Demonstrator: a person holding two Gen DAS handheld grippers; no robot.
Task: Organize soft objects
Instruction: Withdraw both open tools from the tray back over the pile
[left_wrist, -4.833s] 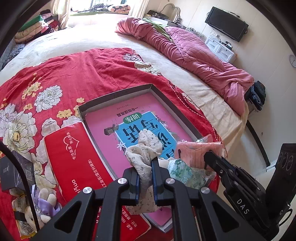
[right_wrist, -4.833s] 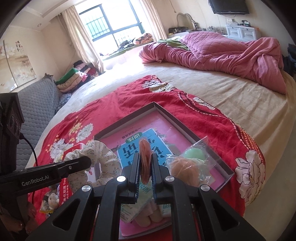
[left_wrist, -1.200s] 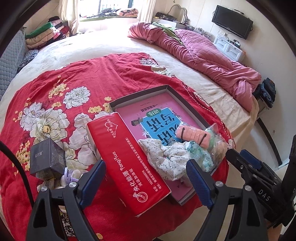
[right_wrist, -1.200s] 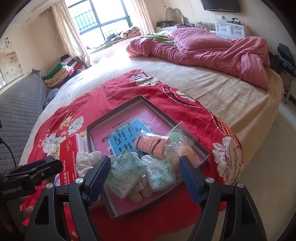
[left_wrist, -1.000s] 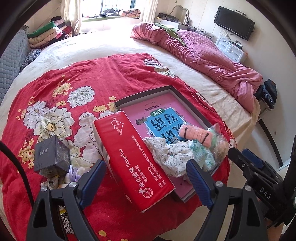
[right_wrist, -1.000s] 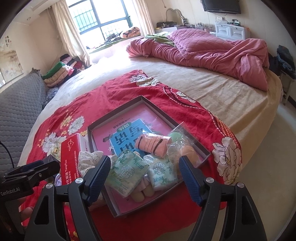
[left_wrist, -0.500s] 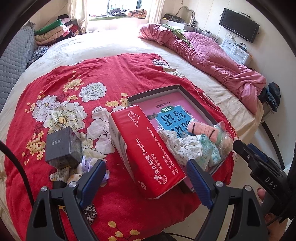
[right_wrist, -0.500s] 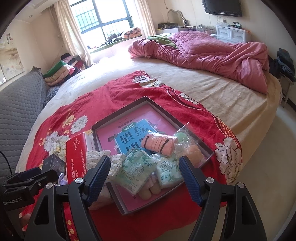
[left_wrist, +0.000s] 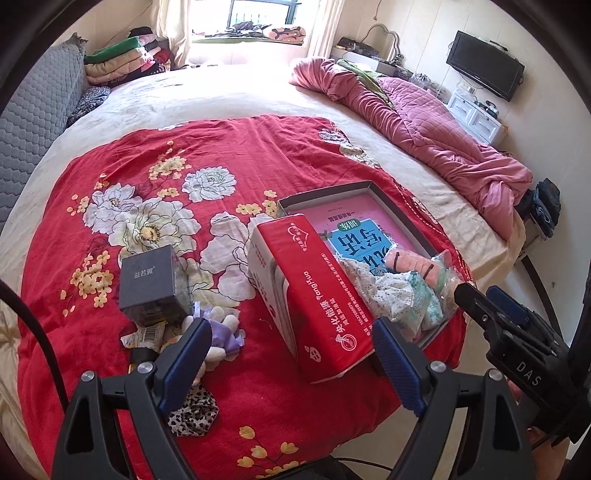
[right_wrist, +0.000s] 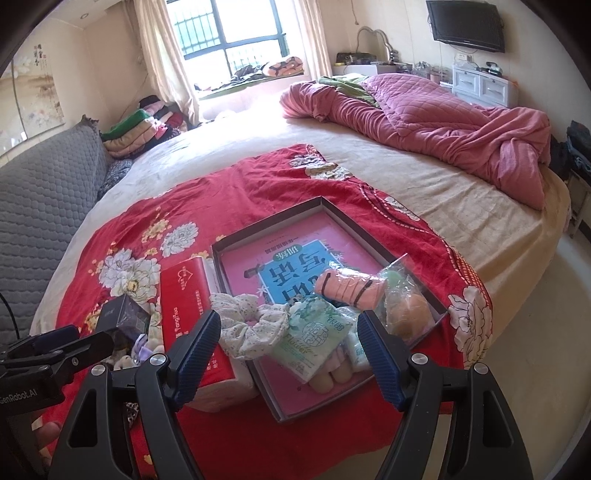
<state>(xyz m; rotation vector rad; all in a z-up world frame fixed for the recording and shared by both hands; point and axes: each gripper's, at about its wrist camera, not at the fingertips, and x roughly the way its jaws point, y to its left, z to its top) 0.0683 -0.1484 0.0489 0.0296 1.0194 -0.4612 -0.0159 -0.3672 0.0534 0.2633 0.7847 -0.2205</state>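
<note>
Hovering over the bed's near edge, your left hand-held gripper (left_wrist: 290, 354) and right hand-held gripper (right_wrist: 290, 345) both gaped wide, holding nothing. You had the shallow grey box (right_wrist: 354, 218) near the red blanket's (left_wrist: 229, 147) edge, packed at its near end with a frilly floral scrunchie (right_wrist: 251, 325), crinkly tissue packs (right_wrist: 314, 339) and a pink roll (right_wrist: 349, 288). Just left sat a long red carton (left_wrist: 317, 291); beyond lay flat blanket.

A cream-sheeted bed (left_wrist: 236, 96) carries a red floral blanket (left_wrist: 122, 206). Beyond the blanket lies a crumpled pink quilt (left_wrist: 424, 129); folded clothes (left_wrist: 118, 62) are stacked at its far left.
</note>
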